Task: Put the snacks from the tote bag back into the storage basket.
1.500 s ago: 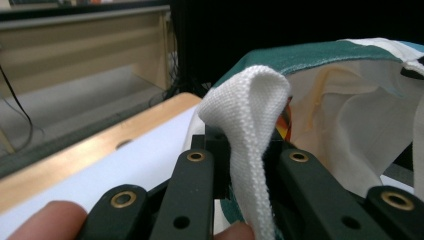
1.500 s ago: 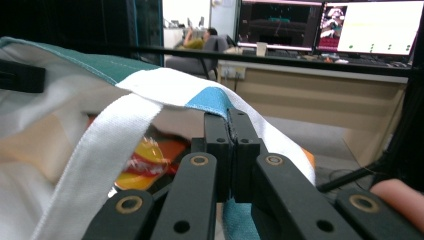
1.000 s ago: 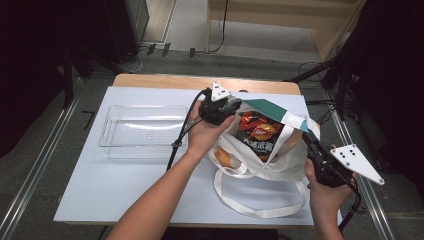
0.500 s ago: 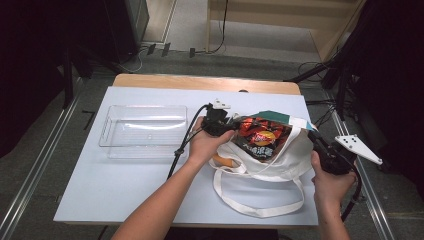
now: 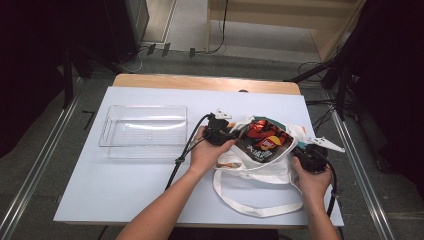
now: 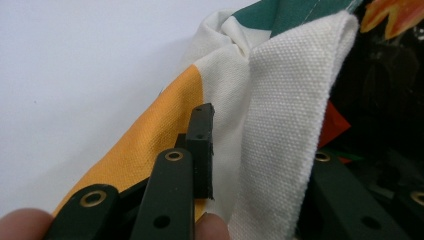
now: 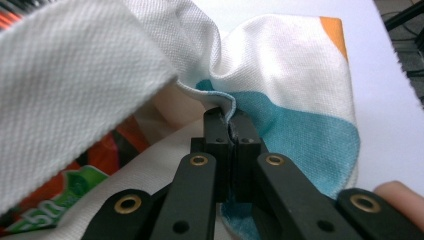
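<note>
White table [image 5: 125, 185] in a dim room, clear tray [image 5: 144, 131] at its left. On the right, a tote bag [image 5: 260, 167] stuffed with snack packets [image 5: 264, 140] — left gripper [image 5: 220, 134] parted around its rim, right gripper [image 7: 229, 131] clamped on the cloth. Pull unevenly and the hem could slip, spilling packets.

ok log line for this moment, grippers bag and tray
left gripper: jaws astride tote bag rim, grip unclear | right gripper: shut on bag rim | snack packet: inside bag | clear tray: empty, left of bag
</note>
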The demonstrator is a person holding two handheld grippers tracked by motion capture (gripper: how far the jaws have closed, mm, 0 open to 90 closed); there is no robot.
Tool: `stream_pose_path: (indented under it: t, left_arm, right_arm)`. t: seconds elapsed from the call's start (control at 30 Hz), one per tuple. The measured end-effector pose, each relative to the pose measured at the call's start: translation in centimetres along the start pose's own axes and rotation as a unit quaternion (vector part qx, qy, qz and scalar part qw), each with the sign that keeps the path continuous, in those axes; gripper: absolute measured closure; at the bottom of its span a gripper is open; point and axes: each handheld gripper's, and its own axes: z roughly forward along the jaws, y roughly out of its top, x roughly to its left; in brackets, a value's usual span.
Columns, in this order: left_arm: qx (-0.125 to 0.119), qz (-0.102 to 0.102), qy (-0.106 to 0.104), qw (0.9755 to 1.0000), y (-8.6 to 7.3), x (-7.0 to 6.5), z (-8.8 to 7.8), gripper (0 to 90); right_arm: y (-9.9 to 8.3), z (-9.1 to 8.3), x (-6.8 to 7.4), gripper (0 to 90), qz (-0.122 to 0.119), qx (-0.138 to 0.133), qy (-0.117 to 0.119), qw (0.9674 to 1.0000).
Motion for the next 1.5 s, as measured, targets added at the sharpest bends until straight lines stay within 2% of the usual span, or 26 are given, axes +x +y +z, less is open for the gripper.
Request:
stream_pose_path:
  t: [0.1,0.17,0.23,0.27,0.43,0.5,0.53,0.67,0.7,0.77,0.83,0.87,0.93,1.0,1.07,1.1,1.13,1.17,1.2,1.23,1.27,1.3,1.33,1.37,1.4,1.5]
  left_arm:
    - [-0.007,-0.017,-0.016,0.9997,0.0,0.2,-0.3,68.2]
    - [-0.019,-0.036,-0.032,0.9987,0.0,0.5,-1.1,60.5]
    - [-0.030,-0.040,-0.036,0.9981,0.1,0.7,-1.7,53.0]
    - [-0.050,-0.040,-0.035,0.9973,0.1,0.7,-3.0,50.0]
    - [-0.093,-0.022,-0.029,0.9950,0.0,0.5,-6.5,45.3]
    - [-0.100,-0.021,-0.026,0.9944,0.0,0.4,-7.1,45.4]
    - [-0.115,-0.016,-0.025,0.9930,-0.2,0.2,-8.3,45.7]
    - [-0.132,-0.004,-0.024,0.9909,-0.8,-0.4,-9.8,48.1]
    - [-0.140,0.003,-0.029,0.9897,-1.4,-0.9,-10.4,50.1]
    - [-0.142,0.014,-0.033,0.9893,-2.1,-1.6,-10.6,51.1]
    - [-0.136,0.023,-0.038,0.9897,-3.0,-2.4,-10.5,51.4]
    - [-0.136,0.023,-0.038,0.9897,-3.0,-2.4,-10.5,51.5]
    - [-0.130,0.040,-0.048,0.9896,-4.1,-3.7,-10.1,51.8]
    - [-0.123,0.054,-0.052,0.9896,-4.8,-4.5,-9.6,51.9]
    - [-0.112,0.064,-0.066,0.9895,-5.4,-5.1,-9.2,52.0]
    - [-0.112,0.064,-0.066,0.9895,-5.4,-5.1,-9.2,52.0]
    - [-0.105,0.075,-0.075,0.9887,-5.9,-5.7,-8.8,52.0]
    - [-0.105,0.075,-0.075,0.9887,-5.9,-5.7,-8.8,52.0]
    - [-0.102,0.089,-0.083,0.9873,-6.2,-6.4,-8.5,51.9]
    - [-0.102,0.089,-0.083,0.9873,-6.2,-6.4,-8.5,51.8]
    - [-0.102,0.101,-0.094,0.9852,-6.4,-6.9,-8.4,51.5]
    - [-0.102,0.101,-0.094,0.9852,-6.4,-6.9,-8.4,51.2]
    - [-0.104,0.110,-0.104,0.9830,-6.5,-7.6,-8.3,50.6]
    - [-0.104,0.110,-0.104,0.9830,-6.5,-7.6,-8.3,50.0]
    - [-0.102,0.127,-0.107,0.9809,-6.6,-8.3,-8.1,49.0]
    - [-0.091,0.152,-0.103,0.9788,-6.9,-9.4,-7.6,46.2]
  right_arm:
    - [0.2,-0.1,0.1,87.1,-0.001,-0.005,0.000,1.0000]
    - [0.2,-0.7,-0.3,72.0,0.007,-0.020,0.013,0.9997]
    - [0.3,-1.7,-0.4,59.5,0.015,-0.045,0.016,0.9987]
    - [0.3,-2.3,-0.5,55.5,0.012,-0.059,0.014,0.9981]
    - [0.6,-5.5,0.3,43.3,-0.002,-0.108,0.009,0.9941]
    - [0.7,-6.1,0.5,42.2,-0.003,-0.110,0.011,0.9938]
    - [0.8,-7.0,0.6,39.0,0.000,-0.113,0.021,0.9934]
    - [0.3,-8.5,0.5,39.2,0.010,-0.122,0.010,0.9924]
    - [-0.5,-9.4,0.8,40.3,0.008,-0.127,0.006,0.9918]
    - [-1.4,-10.0,1.5,41.5,0.004,-0.131,0.023,0.9911]
    - [-2.0,-10.1,2.5,39.7,0.005,-0.124,0.058,0.9906]
    - [-2.2,-9.9,3.1,37.8,0.001,-0.117,0.071,0.9905]
    - [-2.5,-9.1,4.2,32.8,0.002,-0.098,0.099,0.9902]
    - [-2.7,-8.1,5.2,36.3,0.001,-0.075,0.108,0.9913]
    - [-3.0,-7.3,5.9,54.5,0.002,-0.056,0.117,0.9916]
    - [-3.0,-7.3,5.9,54.5,0.002,-0.056,0.117,0.9916]
    - [-3.0,-6.9,6.3,73.1,0.002,-0.045,0.139,0.9893]
    - [-2.9,-6.9,6.5,80.6,-0.006,-0.046,0.147,0.9881]
    - [-2.8,-7.1,6.7,86.4,-0.012,-0.050,0.142,0.9885]
    - [-2.8,-7.1,6.7,86.4,-0.012,-0.050,0.142,0.9885]
    - [-2.4,-7.5,7.0,89.4,-0.021,-0.065,0.138,0.9880]
    - [-2.4,-7.5,7.0,89.4,-0.021,-0.065,0.138,0.9880]
    - [-1.9,-8.0,7.2,89.5,-0.024,-0.082,0.146,0.9856]
    - [-1.9,-8.0,7.2,89.5,-0.024,-0.082,0.146,0.9856]
    - [-1.3,-8.5,7.5,89.5,-0.026,-0.100,0.155,0.9824]
    - [-0.3,-9.1,8.0,89.5,-0.029,-0.123,0.166,0.9779]
